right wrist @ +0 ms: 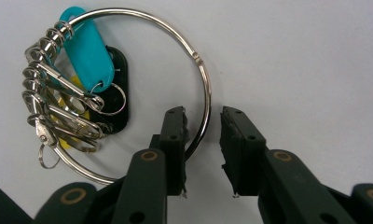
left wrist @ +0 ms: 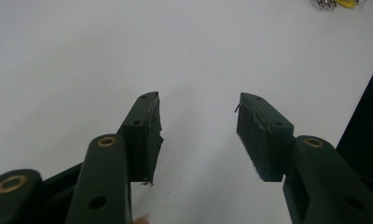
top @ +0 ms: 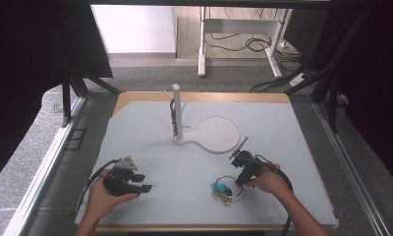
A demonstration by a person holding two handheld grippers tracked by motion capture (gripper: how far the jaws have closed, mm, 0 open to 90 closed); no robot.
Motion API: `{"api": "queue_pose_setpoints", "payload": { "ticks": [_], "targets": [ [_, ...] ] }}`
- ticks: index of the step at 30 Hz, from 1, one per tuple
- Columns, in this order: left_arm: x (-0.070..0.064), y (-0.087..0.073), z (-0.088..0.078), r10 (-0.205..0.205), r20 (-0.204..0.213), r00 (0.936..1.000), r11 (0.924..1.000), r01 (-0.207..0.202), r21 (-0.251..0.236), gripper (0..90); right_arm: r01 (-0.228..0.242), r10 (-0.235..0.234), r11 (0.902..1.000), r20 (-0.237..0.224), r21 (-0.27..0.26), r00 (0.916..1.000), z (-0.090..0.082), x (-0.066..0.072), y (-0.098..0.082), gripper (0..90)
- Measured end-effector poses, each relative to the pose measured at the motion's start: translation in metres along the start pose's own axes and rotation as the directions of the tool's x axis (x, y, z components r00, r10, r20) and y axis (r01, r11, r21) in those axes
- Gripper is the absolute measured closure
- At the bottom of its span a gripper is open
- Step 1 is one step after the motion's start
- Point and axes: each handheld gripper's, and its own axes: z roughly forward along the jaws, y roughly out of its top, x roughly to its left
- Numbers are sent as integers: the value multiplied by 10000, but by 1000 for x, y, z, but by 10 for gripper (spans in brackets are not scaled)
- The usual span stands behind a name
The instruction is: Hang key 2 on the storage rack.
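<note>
Between right gripper [right wrist: 203, 149] jaws: key ring [right wrist: 204, 84] wire, unclamped; left gripper [left wrist: 198, 135] apart; tags unlabelled.

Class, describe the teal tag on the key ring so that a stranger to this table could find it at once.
Start at the pale grey table, then go to its near right part, where a large silver metal ring lies flat between the right tongs. On the ring's far side sits a cluster of clips and tags; the teal plastic oblong tag lies on top, brighter than the black and yellow tags beneath.
</note>
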Motion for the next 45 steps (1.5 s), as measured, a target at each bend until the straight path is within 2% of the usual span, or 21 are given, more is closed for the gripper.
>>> {"api": "queue_pose_setpoints", "payload": {
  "ticks": [4,7,9,11,16,23,25,28,29,34,39,40,42,43,45],
  "targets": [
    [-1,0,0,-128,20,9999,9998,129,-135,502,-292,299,9990,-187,342,9994,2,-1,4,782],
    [-1,0,0,-171,56,9998,9998,171,-142,502,-268,273,9984,-112,500,9996,3,-1,6,798],
    [-1,0,0,-123,31,9999,9998,123,-131,501,-479,486,9968,-88,647,9988,4,-3,9,825],
    [-1,0,0,-110,34,9999,9999,110,-120,501,-500,508,9963,-97,692,9987,4,-5,10,846],
    [-1,-1,0,-127,48,9999,9998,127,-118,500,-561,584,9970,-432,527,9974,-1,-7,10,860],
    [-1,0,0,-67,43,10000,10000,67,-35,500,-485,505,9984,-799,275,9955,-26,-5,7,866],
    [0,0,-1,-12,38,10000,10000,12,10,500,-281,296,9995,-950,168,9950,-39,-3,6,867],
    [-1,-1,-1,-113,68,9999,9999,113,-52,500,-197,210,9997,-1044,137,9943,-45,0,5,867],
    [-1,-1,-1,-110,62,9999,9999,110,-45,500,-69,78,9999,-1199,85,9928,-51,4,3,867],
    [-1,-1,-2,-111,46,9999,9999,111,-59,500,245,-243,9997,-1508,-10,9883,-59,14,-1,867],
    [-2,-1,-1,-104,64,9999,9999,104,-30,500,650,-633,9979,-1661,43,9841,-61,24,-3,863],
    [-2,-1,-1,-58,52,10000,10000,58,-25,499,820,-792,9966,-1805,80,9804,-59,27,-3,860],
    [-1,-1,-1,-13,62,10000,10000,13,42,499,821,-786,9966,-1861,108,9794,-58,28,-4,856],
    [-1,-1,-1,-11,75,10000,10000,10,50,499,1061,-999,9942,-2015,200,9744,-55,30,-4,844],
    [-2,-1,-1,-55,65,10000,10000,55,9,499,1050,-992,9943,-2046,179,9738,-55,31,-3,845]
  ]
}}
